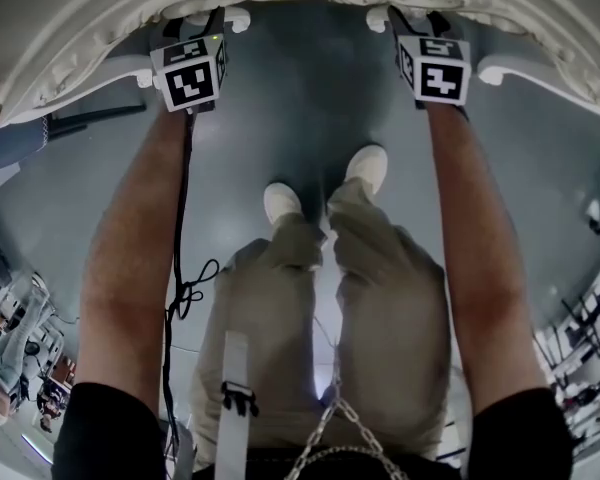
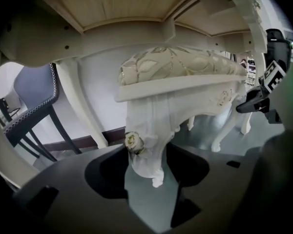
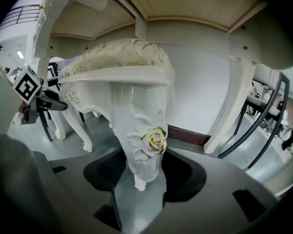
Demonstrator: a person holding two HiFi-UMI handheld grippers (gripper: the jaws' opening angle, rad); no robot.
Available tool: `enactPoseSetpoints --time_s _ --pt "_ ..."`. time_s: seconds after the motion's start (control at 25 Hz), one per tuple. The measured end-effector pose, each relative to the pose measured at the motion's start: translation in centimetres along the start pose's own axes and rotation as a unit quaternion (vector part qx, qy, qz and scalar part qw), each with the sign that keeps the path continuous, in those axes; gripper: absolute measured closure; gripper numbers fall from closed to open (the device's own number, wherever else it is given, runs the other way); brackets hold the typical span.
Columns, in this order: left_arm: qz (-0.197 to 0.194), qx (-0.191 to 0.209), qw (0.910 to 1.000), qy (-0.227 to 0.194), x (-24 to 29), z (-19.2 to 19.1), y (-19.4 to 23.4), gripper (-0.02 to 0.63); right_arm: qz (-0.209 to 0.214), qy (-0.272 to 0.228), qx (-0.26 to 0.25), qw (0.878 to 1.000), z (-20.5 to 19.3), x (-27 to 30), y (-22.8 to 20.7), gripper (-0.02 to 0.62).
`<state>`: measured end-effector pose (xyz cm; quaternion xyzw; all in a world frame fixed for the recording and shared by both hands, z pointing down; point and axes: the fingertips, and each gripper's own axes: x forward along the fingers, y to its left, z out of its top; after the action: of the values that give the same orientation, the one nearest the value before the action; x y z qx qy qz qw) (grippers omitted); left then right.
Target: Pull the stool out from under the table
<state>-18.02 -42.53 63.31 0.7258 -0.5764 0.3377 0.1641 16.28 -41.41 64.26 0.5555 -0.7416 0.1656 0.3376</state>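
Under the table (image 2: 112, 6), the stool (image 2: 180, 69) runs lengthwise from left tool (image 2: 145, 152) to right tool (image 3: 142, 155), both clamped onto its ends.

Close above the stool (image 3: 122, 57) hangs the table's underside (image 3: 185, 4), table legs (image 3: 237, 99) stand to either side of it and a blue chair (image 2: 34, 89) beyond its left, while the grey floor (image 1: 300, 98) before it lies open.

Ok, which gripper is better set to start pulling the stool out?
Right gripper, slightly: its jaws seem to press the stool leg at the gold rose. The left gripper straddles its leg too, but contact looks less sure.
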Motion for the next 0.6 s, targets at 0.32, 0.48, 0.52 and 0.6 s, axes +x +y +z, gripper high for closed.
enactPoseSetpoints --time_s 0.32,0.48,0.52,0.6 --pt "-0.009 0.013 0.9998 0.011 -1.3 -1.0 -1.0 0.364 -0.002 0.017 0.01 1.0 -1.6 -1.8 0.5 0.367" --pt "-0.013 0.016 0.9995 0.025 -2.5 -2.1 -1.8 0.365 0.002 0.031 0.006 0.999 -2.7 -2.7 0.4 0.367" --pt "-0.015 0.015 0.9994 0.028 -2.8 -2.3 -2.0 0.367 0.003 0.035 0.006 0.999 -3.0 -3.0 0.5 0.367" --pt "-0.018 0.014 0.9991 0.036 -3.5 -2.7 -2.4 0.367 0.007 0.043 0.009 0.999 -3.6 -3.8 0.7 0.367"
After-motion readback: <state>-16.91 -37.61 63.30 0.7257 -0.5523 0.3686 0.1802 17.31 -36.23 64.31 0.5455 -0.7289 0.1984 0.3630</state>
